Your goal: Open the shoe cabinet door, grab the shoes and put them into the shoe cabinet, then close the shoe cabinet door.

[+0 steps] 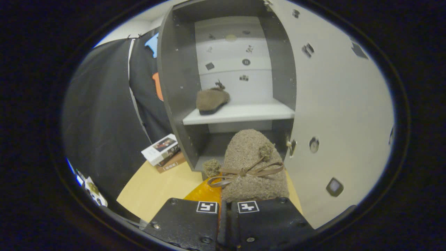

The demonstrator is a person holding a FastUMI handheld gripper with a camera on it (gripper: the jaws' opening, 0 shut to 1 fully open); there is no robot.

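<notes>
Dim, soft light; fisheye bends edges; slight blur throughout.

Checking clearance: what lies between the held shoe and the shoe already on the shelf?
Gripper view: just the shelf's front edge. The tool grips the held shoe; the other shoe sits beyond.

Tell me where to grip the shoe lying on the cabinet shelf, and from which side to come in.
Grip the shoe on the shelf at its heel rim, coming straight in through the open front of the cabinet. Its sole lies flat on the shelf, leaving the upper edge free. The gripper fingers are shut on the shoe with the bow, so place that first.
</notes>
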